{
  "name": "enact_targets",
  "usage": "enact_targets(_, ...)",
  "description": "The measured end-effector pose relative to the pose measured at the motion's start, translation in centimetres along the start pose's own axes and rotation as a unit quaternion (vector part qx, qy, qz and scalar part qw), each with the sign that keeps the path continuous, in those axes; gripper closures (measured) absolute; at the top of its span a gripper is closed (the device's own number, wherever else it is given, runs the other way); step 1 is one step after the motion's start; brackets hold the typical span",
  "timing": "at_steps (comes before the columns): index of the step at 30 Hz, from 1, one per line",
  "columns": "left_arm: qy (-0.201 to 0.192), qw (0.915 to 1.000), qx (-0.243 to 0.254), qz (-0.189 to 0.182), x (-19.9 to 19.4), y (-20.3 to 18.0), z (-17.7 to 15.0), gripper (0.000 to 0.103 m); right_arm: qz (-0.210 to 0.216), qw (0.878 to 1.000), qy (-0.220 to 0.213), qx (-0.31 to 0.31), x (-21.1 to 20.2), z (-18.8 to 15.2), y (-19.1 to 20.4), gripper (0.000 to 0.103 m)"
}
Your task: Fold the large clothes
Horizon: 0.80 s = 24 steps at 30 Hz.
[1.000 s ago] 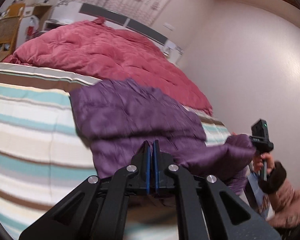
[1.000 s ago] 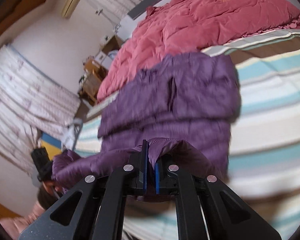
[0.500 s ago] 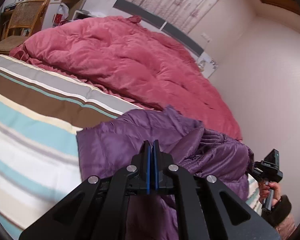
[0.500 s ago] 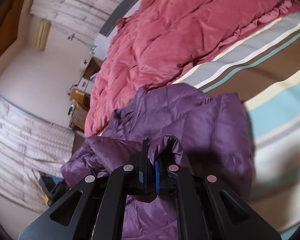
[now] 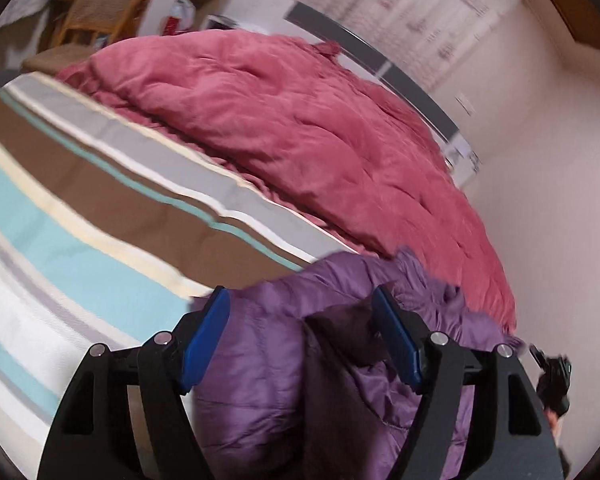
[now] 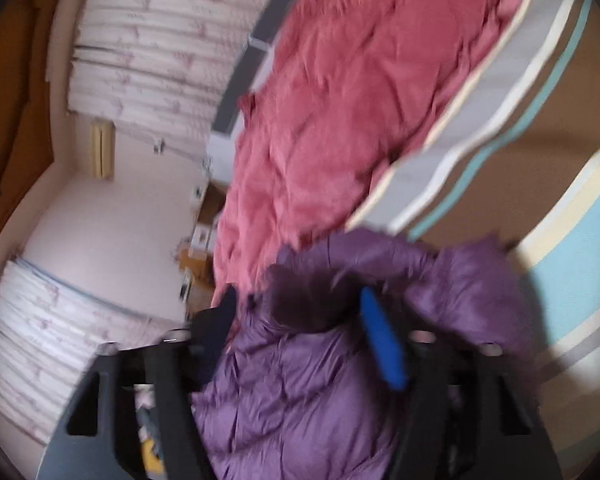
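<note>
My left gripper has just spread its jaws wide, and so has my right gripper; neither presses the puffy purple quilted jacket lying folded between them on the striped bed cover, beside the crumpled pink duvet.

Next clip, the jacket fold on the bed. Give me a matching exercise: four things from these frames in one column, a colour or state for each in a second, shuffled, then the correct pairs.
Column 1:
1. puffer jacket
2. comforter
3. bed cover
4. left gripper

Column 2:
A. striped brown, teal, cream and white
B. jaws apart, just opened, jacket lying loose between them
C. purple, bunched in a fold
D. rose pink, heaped at the far side of the bed

Pairs: 1-C, 2-D, 3-A, 4-B
</note>
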State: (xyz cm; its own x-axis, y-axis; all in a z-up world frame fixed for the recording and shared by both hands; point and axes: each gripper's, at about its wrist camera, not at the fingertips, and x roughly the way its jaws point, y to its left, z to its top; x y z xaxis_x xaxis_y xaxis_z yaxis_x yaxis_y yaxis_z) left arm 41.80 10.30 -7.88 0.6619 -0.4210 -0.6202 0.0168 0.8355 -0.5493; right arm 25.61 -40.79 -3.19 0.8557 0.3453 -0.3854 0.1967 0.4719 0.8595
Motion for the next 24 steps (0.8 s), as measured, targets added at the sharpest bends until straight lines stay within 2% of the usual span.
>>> enact_targets(2, -0.011, 0.9999, -0.004, -0.005, -1.1, 0.3, -0.1, 0.028, -0.004, 1.000, -0.008, -0.022, -0.7, 0.3, 0.6, 0.033)
enact_targets(4, -0.025, 0.9995, 0.015, -0.012, -2.6, -0.2, -0.6, 0.015, -0.039, 0.998, -0.007, -0.054, -1.4, 0.2, 1.4, 0.033)
enact_targets(5, -0.029, 0.9991, 0.026, -0.013, -3.1, -0.5, -0.9, 0.013, -0.056, 0.996, -0.003, -0.074, -1.7, 0.0, 1.8, 0.032)
enact_targets(6, -0.034, 0.9985, 0.040, -0.015, -3.7, -0.9, -1.4, 0.009, -0.072, 0.993, 0.001, -0.089, -1.8, -0.2, 2.0, 0.028)
enact_targets(7, -0.035, 0.9978, 0.053, -0.019, -4.2, -1.3, -1.9, 0.003, -0.102, 0.988, 0.006, -0.113, -1.9, -0.7, 2.3, 0.019)
enact_targets(8, -0.029, 0.9969, 0.069, -0.024, -4.7, -1.8, -2.8, 0.002, -0.123, 0.984, 0.009, -0.130, -2.1, -1.1, 2.5, 0.017)
enact_targets(12, 0.028, 0.9958, 0.084, -0.023, -4.2, -1.9, -4.6, 0.002, -0.180, 0.968, 0.029, -0.175, -3.3, -3.1, 1.7, 0.015)
enact_targets(15, 0.065, 0.9951, 0.075, 0.002, -2.8, -1.1, -5.4, 0.002, -0.198, 0.964, 0.037, -0.173, -3.4, -3.9, 0.5, 0.012)
enact_targets(19, 0.119, 0.9921, 0.040, -0.005, -0.6, 0.1, -6.4, 0.002, -0.200, 0.964, 0.075, -0.159, -2.5, -5.0, -0.8, 0.012)
enact_targets(21, 0.134, 0.9902, 0.029, -0.029, 0.2, 0.3, -7.0, 0.003, -0.183, 0.967, 0.079, -0.162, -2.3, -5.3, -1.2, 0.011)
enact_targets(22, 0.128, 0.9907, 0.030, -0.036, 0.1, 0.4, -7.2, 0.005, -0.177, 0.968, 0.080, -0.161, -2.3, -5.6, -1.2, 0.015)
enact_targets(23, 0.125, 0.9903, 0.033, -0.050, 0.1, 0.3, -7.5, 0.012, -0.171, 0.969, 0.081, -0.157, -2.2, -5.6, -1.5, 0.026)
enact_targets(24, 0.130, 0.9893, 0.032, -0.058, 0.2, 0.2, -7.7, 0.032, -0.166, 0.971, 0.083, -0.150, -2.2, -5.7, -1.8, 0.034)
